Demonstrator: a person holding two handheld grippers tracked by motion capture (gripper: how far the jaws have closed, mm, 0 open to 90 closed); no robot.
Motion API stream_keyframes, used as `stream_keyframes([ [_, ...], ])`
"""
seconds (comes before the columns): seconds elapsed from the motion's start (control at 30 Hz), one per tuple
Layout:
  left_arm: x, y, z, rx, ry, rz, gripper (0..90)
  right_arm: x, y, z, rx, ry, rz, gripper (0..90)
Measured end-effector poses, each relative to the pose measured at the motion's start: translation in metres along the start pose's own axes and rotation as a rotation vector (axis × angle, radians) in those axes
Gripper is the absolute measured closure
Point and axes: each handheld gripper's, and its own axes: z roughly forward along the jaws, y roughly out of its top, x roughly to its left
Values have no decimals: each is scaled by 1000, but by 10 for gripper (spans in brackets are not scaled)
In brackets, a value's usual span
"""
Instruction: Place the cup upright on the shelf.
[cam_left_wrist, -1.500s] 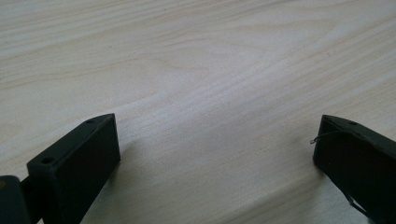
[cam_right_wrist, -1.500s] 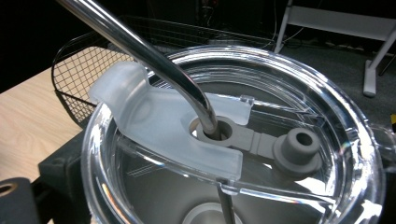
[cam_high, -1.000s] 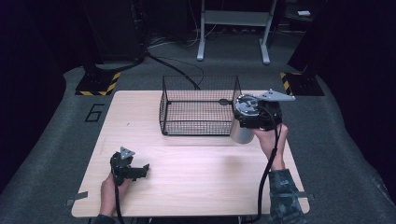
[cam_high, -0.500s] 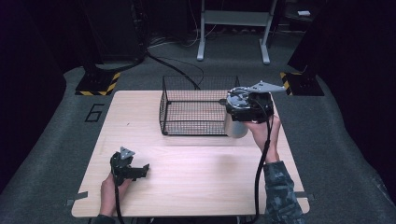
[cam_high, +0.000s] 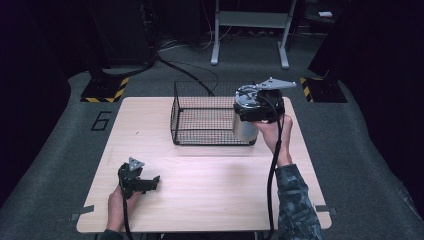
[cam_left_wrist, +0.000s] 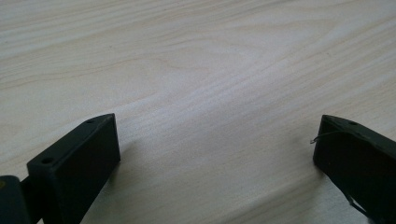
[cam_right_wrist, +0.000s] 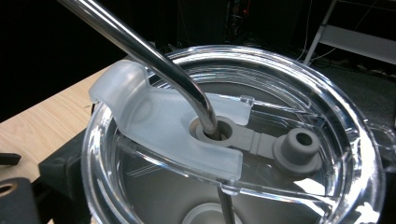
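Right gripper (cam_high: 252, 125) clamps a steel tumbler (cam_high: 245, 127), held above the basket's (cam_high: 210, 122) right end, likely for lowering inside. Clear lid (cam_right_wrist: 233, 140) and straw (cam_right_wrist: 140, 46) face its camera. Left gripper (cam_high: 145, 184) rests on table (cam_high: 210, 200), jaws wide, empty.

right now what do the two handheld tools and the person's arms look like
Both are black. The right tool carries a grey three-cornered plate on top, and a black cable trails along a camouflage sleeve. The left tool has a smaller grey plate and blocky, flat-faced black jaws with small holes.
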Motion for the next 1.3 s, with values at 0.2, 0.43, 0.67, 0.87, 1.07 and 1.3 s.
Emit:
stream_keyframes([
  [0.2,0,0,0,3,-1,0,4,1,6,8,10,7,-12,33],
  [0.43,0,0,0,2,-1,-1,4,2,13,15,13,13,-23,34],
  [0.67,0,0,0,2,-1,-1,4,6,22,24,16,19,-36,34],
  [0.87,0,0,0,2,-1,0,4,8,30,36,25,17,-37,34],
  [1.07,0,0,0,2,0,-2,4,8,35,45,27,20,-34,34],
  [1.3,-1,0,0,0,-2,-11,4,9,41,58,38,17,-28,34],
])
